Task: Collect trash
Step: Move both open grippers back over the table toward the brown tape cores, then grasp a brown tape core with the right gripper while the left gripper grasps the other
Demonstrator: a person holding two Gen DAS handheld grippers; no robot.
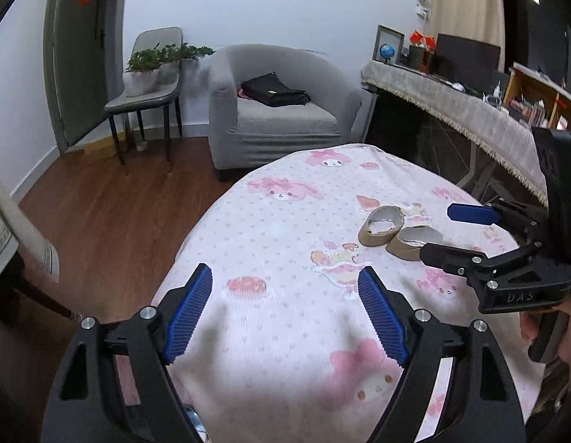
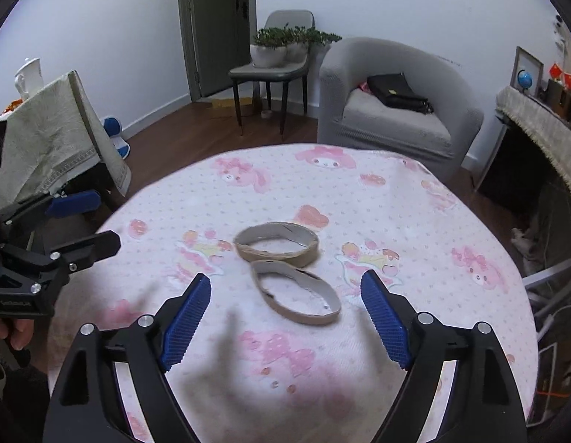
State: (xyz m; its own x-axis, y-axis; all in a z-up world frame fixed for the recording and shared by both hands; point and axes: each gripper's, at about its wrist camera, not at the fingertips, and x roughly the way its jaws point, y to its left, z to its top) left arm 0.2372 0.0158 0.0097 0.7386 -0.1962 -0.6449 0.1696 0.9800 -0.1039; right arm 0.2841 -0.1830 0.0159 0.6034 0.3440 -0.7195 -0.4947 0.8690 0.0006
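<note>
Two torn cardboard rings lie on the tabletop, touching or nearly so: far ring (image 2: 277,246) and near ring (image 2: 296,297), both flattened to ovals, ragged edges. Right gripper (image 2: 285,315) hangs above the cloth w/ jaws spread wide, nothing between the pads; near ring sits just ahead of and between its fingertips, no contact seen. Left gripper (image 1: 285,308) also spread wide, empty, over bare cloth; rings are to its right, well apart from it. Nothing stands between either tool and the rings. Surface: round table under a pink cartoon-print cloth (image 2: 414,229), pale dotted ground, gripper shadows across the near part. Room: dark wood-look floor, white walls, grey-green door (image 2: 215,26). Beyond the table a grey armchair (image 2: 392,92) w/ a black bag (image 2: 396,94) on the seat; beside it a grey chair (image 2: 274,70) carrying potted plants (image 2: 281,46). Right side: long counter w/ fringed cloth (image 1: 451,99), small globe (image 1: 387,51), framed item, dark screen. Left side: cloth-draped furniture (image 2: 49,140). Writing: "DAS" embossed on the right gripper body as seen from left wrist view; red wall hangings illegible.
</note>
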